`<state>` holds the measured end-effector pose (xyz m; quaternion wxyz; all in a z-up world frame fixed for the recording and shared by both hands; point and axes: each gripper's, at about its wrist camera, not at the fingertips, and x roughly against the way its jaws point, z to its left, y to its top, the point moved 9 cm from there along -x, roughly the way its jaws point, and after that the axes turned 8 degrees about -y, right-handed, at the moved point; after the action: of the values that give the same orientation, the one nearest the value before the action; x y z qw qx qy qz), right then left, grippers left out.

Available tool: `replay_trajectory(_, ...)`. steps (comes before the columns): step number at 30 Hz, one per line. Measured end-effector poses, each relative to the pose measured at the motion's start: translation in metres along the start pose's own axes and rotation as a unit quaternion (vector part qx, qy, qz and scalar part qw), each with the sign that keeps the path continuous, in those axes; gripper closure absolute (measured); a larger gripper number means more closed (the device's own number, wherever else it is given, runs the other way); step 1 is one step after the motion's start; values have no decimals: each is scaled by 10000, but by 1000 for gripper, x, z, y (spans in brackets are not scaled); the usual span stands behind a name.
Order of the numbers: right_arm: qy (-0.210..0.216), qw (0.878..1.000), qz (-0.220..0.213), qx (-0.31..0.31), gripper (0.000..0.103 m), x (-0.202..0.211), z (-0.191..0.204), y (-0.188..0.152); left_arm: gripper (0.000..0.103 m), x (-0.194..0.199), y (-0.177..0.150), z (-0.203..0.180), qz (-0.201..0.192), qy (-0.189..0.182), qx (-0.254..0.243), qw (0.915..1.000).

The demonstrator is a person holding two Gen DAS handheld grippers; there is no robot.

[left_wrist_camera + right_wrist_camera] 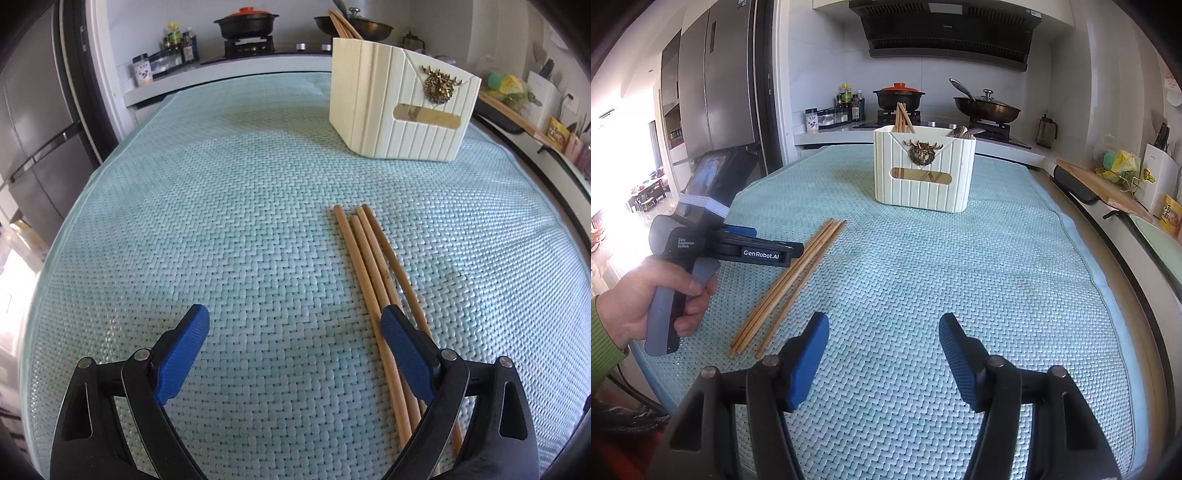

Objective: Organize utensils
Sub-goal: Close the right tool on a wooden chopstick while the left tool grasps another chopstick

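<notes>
Several wooden chopsticks (373, 269) lie side by side on the teal woven mat (221, 221). They also show in the right wrist view (790, 284). A cream ribbed utensil holder (399, 107) stands upright at the far side; in the right wrist view the holder (923, 173) has chopsticks (901, 118) in its left part and spoons (962, 132) in its right. My left gripper (295, 325) is open and empty, low over the mat, its right finger over the chopsticks. It shows as a hand-held tool (727, 247) in the right wrist view. My right gripper (882, 332) is open and empty, right of the chopsticks.
A stove with a black pot with a red lid (899, 96) and a wok (988, 105) stands behind the mat. Condiment bottles (846, 105) are at the back left, a fridge (716, 74) further left. A cutting board (1104, 188) and counter clutter line the right side.
</notes>
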<state>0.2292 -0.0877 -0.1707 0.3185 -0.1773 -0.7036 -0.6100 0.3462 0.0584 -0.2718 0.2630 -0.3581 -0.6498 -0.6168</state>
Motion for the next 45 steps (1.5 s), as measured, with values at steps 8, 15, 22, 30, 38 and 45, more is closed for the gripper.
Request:
replay_trajectory(8, 118, 9996, 162, 188, 40, -8, 14, 0, 8, -6, -1, 4, 162, -35, 96, 9998)
replay_trajectory(15, 639, 9961, 545, 283, 49, -40, 45, 15, 8, 2, -9, 22, 183, 76, 145, 9997)
replay_trajectory(22, 997, 9896, 984, 342, 68, -92, 82, 33, 8, 8, -14, 37, 131, 95, 322, 9994)
replay_trajectory(30, 388, 9881, 1075, 1025, 90, -106, 95, 12, 8, 10, -13, 36, 56, 5, 376, 9993)
replay_trajectory(38, -319, 9882, 1110, 1008, 96, -92, 65, -5, 8, 16, -18, 37, 56, -148, 368, 9992)
replay_trajectory(45, -771, 9850, 1422, 596, 94, -77, 19, -19, 8, 22, -25, 38, 146, -188, 275, 9993)
